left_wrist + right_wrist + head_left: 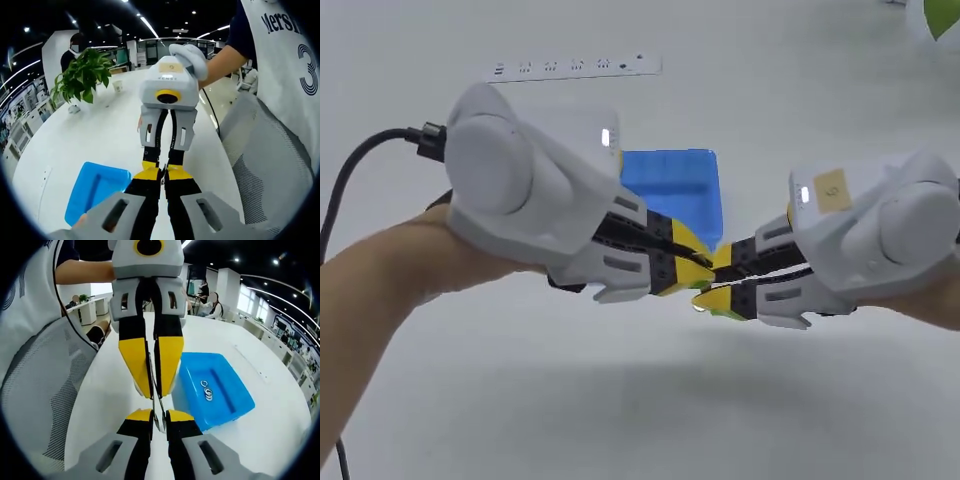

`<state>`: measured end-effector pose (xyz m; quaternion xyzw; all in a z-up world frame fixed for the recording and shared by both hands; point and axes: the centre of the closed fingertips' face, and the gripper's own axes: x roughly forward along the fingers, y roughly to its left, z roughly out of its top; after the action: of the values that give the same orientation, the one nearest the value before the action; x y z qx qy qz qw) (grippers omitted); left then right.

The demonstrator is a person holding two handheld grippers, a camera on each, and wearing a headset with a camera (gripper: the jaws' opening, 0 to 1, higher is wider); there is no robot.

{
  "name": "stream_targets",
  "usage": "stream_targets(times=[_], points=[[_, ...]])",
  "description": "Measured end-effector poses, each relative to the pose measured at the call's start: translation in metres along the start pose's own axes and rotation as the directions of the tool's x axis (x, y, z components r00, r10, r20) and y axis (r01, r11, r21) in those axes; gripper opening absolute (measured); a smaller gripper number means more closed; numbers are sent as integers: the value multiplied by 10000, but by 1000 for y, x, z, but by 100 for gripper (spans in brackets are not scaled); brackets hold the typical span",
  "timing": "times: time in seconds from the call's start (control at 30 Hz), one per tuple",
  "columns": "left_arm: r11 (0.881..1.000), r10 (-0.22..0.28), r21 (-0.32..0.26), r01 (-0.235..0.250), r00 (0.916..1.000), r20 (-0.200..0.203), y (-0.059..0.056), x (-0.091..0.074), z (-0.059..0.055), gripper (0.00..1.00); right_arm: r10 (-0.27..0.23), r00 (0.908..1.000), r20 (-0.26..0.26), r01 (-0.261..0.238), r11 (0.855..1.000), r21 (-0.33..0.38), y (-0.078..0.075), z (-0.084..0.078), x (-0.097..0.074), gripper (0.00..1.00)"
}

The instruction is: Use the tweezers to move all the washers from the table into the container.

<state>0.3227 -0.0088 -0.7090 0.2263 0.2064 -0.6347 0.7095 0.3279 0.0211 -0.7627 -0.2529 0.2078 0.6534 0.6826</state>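
Shirt (285, 60): "3" legible | tweezers (157, 404): pinched by left claw (155, 390); right claw (160, 421)

Washers (206, 390) in container (236, 406); container on table (620, 410) behind left hand-held gripper (161, 176), right hand-held gripper (160, 416); tweezers (156, 390) between them.

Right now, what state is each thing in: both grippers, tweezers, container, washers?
Left gripper: shut on tweezers.
Right gripper: shut on tweezers.
Tweezers: gripped by both grippers, off the table.
Container: open, upright, holding washers.
Washers: a few, lying in container.
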Motion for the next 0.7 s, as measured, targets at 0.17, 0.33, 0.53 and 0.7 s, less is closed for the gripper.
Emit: stream_targets(times=[0.17,0.33,0.53,0.7], points=[[10000,-47,-40,46,9999,-116,2,2,-4,6,-37,10000,85,36,9998,183,-1,-2,5,11],[9999,-46,-123,44,9998,-185,4,4,-8,6,-22,9999,167,17,9994,334,-2,-3,9,11],[9997,-106,-235,98,9994,-326,4,7,-15,6,50,9999,123,-55,9991,425,0,-7,15,11],[9994,-105,-319,96,9995,-291,4,7,-16,6,41,9999,168,-49,9988,480,-1,-7,16,11]])
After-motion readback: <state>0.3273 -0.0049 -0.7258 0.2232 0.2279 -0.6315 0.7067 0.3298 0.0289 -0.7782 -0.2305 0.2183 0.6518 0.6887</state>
